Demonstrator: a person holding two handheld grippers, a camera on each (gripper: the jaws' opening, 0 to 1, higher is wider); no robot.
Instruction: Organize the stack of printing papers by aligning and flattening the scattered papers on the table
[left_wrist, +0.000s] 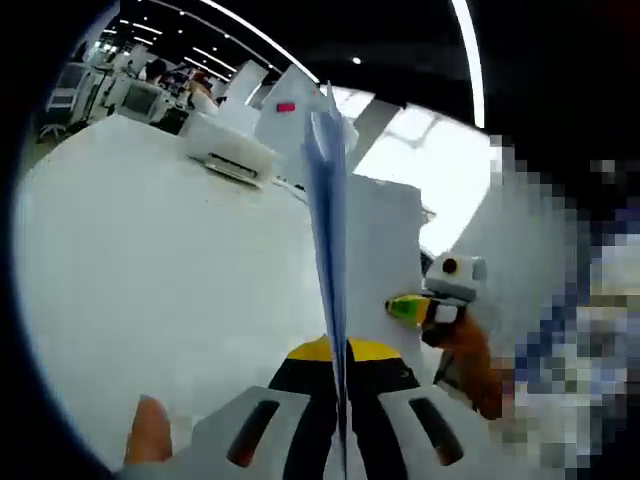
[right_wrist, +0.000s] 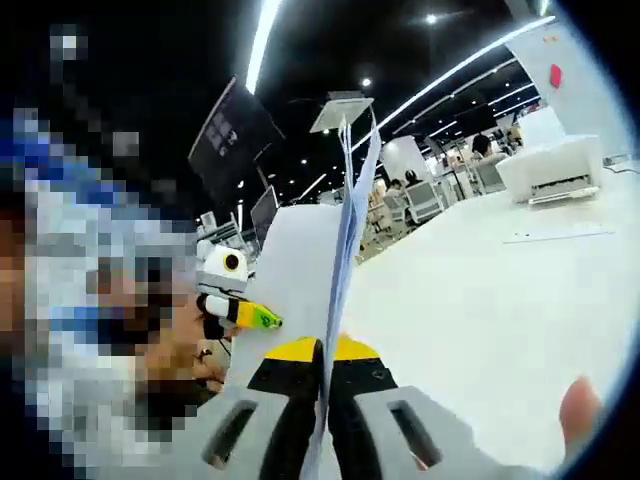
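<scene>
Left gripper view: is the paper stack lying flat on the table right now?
No. The paper stack stands edge-on between the shut jaws of the left gripper, lifted above the white table.

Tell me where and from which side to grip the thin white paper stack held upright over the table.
Grip the thin white paper stack by its edge, coming in edge-on so the jaws close on its two flat faces. It stands upright and shows only a narrow edge, so nothing else fits between jaws. The left gripper and right gripper each already pinch an edge this way above the white table.
</scene>
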